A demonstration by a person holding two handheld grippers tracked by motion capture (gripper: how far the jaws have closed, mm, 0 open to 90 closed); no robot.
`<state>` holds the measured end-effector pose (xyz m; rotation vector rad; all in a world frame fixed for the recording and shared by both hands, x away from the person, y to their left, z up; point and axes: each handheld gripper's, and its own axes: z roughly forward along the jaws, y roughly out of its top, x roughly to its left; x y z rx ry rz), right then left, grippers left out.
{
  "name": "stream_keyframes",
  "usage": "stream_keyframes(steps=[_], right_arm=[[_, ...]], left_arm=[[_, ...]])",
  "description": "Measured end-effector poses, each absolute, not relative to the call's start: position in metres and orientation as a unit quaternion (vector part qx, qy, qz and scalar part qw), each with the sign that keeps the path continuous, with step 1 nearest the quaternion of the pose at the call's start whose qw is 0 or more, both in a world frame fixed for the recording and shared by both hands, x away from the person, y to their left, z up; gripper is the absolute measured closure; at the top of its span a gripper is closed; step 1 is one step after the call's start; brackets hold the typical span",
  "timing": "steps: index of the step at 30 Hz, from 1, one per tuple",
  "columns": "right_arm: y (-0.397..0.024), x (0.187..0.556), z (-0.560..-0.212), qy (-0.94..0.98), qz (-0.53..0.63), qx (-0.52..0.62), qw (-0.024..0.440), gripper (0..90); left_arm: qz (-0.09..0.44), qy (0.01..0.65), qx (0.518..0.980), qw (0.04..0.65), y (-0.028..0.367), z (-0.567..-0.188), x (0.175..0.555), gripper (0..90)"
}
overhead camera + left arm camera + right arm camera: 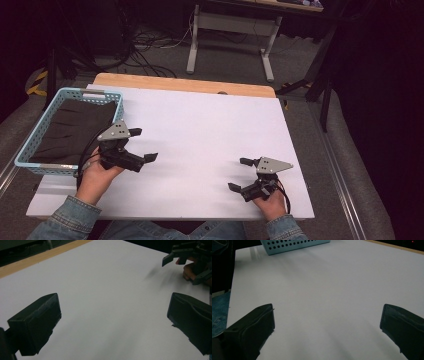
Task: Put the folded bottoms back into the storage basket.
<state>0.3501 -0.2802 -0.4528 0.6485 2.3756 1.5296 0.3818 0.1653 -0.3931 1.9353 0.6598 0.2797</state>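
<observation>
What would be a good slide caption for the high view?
Person holds the left gripper and right gripper open over a white table, beside a blue basket of dark cloth.

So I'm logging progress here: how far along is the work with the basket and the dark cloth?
Nothing looks done yet: the dark cloth lies inside the blue basket. In hand: nothing, since the left gripper and right gripper hover over the white table, jaws open. Any handling of the cloth remains.

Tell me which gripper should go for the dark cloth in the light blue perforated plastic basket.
Left. The left gripper hovers open right beside the light blue perforated plastic basket holding the dark cloth. The right gripper, also open, sits across the white table, farther away.
</observation>
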Motion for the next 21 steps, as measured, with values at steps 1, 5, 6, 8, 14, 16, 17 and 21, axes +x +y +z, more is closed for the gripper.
stream_keyframes(steps=[1, 5, 6, 8, 14, 16, 17, 21], right_arm=[[-0.28, 0.35, -0.453, 0.813, 0.524, 0.222, 0.121, 0.4], [-0.28, 0.35, -0.453, 0.813, 0.525, 0.222, 0.121, 0.4], [-0.28, 0.35, -0.453, 0.813, 0.524, 0.222, 0.121, 0.4], [-0.28, 0.35, -0.453, 0.813, 0.525, 0.221, 0.12, 0.4], [-0.28, 0.35, -0.453, 0.813, 0.525, 0.222, 0.121, 0.4], [-0.28, 0.35, -0.453, 0.813, 0.525, 0.221, 0.12, 0.4], [-0.28, 0.35, -0.453, 0.813, 0.525, 0.221, 0.12, 0.4], [-0.281, 0.35, -0.453, 0.813, 0.526, 0.221, 0.119, 0.4]], left_arm=[[0.111, 0.277, 0.802, 0.518, 0.165, -0.396, 0.382, 0.0], [0.099, 0.277, 0.795, 0.53, 0.163, -0.406, 0.382, 0.0], [0.097, 0.275, 0.795, 0.532, 0.163, -0.408, 0.382, 0.0], [0.095, 0.272, 0.795, 0.534, 0.162, -0.412, 0.382, 0.0], [0.096, 0.257, 0.805, 0.526, 0.155, -0.422, 0.379, 0.0], [0.093, 0.253, 0.803, 0.532, 0.154, -0.425, 0.378, 0.0], [0.087, 0.254, 0.801, 0.534, 0.153, -0.427, 0.378, 0.0], [0.071, 0.255, 0.802, 0.536, 0.15, -0.437, 0.379, 0.0]])
